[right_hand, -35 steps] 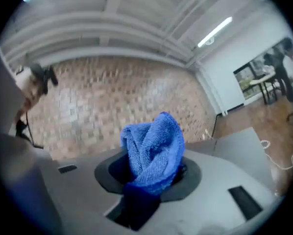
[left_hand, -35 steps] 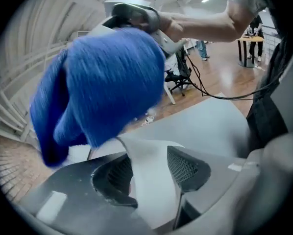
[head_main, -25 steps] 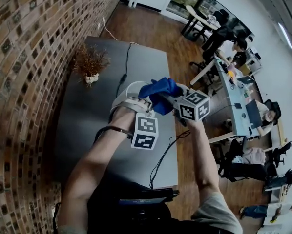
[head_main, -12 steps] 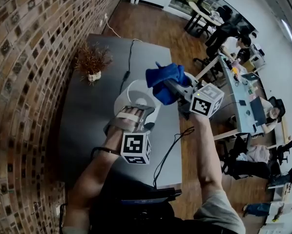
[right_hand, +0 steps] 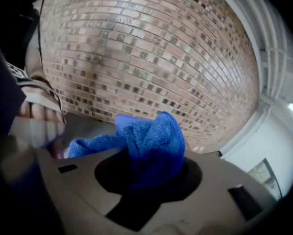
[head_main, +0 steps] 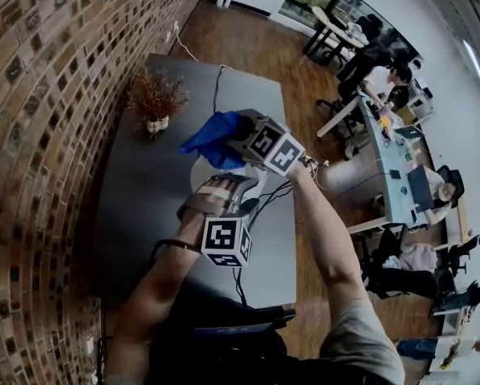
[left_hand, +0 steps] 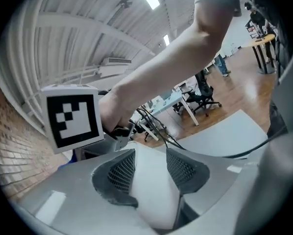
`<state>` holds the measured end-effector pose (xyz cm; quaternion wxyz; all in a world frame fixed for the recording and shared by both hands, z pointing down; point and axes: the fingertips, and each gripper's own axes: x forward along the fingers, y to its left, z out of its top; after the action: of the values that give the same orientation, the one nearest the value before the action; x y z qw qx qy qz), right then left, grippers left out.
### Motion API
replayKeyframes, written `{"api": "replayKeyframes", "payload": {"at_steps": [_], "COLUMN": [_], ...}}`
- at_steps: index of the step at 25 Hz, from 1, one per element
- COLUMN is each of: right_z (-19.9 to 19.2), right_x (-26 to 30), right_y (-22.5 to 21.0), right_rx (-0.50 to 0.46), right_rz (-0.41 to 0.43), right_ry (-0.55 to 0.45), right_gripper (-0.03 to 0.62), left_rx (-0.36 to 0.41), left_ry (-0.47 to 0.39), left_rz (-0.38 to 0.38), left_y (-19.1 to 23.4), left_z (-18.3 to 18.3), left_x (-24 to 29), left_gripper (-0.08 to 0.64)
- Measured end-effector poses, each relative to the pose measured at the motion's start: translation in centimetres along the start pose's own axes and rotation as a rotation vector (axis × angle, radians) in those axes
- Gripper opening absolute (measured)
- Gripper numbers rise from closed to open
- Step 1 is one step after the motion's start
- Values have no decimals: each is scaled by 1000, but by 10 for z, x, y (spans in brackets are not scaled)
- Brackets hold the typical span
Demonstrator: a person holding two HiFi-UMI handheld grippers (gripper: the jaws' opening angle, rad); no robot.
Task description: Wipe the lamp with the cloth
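The white lamp (head_main: 200, 169) stands on the grey table (head_main: 132, 199), mostly hidden behind both grippers in the head view. My left gripper (head_main: 228, 184) has just been closing; in the left gripper view its mesh pads (left_hand: 118, 173) press on the lamp's white shade (left_hand: 154, 199) from both sides. My right gripper (head_main: 242, 139) is shut on a bunched blue cloth (head_main: 213, 139), held above the lamp's far left side. The cloth (right_hand: 151, 141) bulges out of the right gripper (right_hand: 149, 168) toward the brick wall.
A dried plant in a small white pot (head_main: 154, 104) stands near the brick wall (head_main: 47, 95). Black cables (head_main: 260, 215) trail over the table's right edge. Beyond that edge is wooden floor, with people seated at desks (head_main: 392, 159) at the far right.
The right gripper has swung left with the cloth, from the lamp's right side across to its upper left. The left gripper has stayed at the lamp and turned a little.
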<state>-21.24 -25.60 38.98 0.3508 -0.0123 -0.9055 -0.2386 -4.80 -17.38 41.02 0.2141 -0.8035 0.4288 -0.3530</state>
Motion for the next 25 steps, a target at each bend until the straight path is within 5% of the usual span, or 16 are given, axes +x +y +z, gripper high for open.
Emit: {"api": "replayKeyframes", "payload": {"at_steps": [7,11,13,17,19,21,25], "right_z": [-87,-2,41,48,38,28,-15], "right_x": [-56,-83,-64,-13,-11,-7,-23], "right_y": [-52,-49,-22,74,80,59,-52], "right_rx": [162,125,28,-110,-143,-151,-38], "right_rz": [-183,-275,-196,279,349,280,-290], "right_ry": [219,-75,-162,-122,-101,-80,96], "right_gripper": [127,127,127,126,126,126,127], "left_rx": [-9,90,94,37,21,16,16], "left_ry": [-2,-24,-48,-90,-102,-103,-114], "left_rz": [38,97,122,139,136,142,138], "left_y": [4,-3,-5,-1,-1,2,-1], "left_z": [-3,-1,0,0,0,-1,-1], "left_x": [1,1,2,-3,-5,-3,-1], "left_gripper": [204,204,204,181,182,183,183]}}
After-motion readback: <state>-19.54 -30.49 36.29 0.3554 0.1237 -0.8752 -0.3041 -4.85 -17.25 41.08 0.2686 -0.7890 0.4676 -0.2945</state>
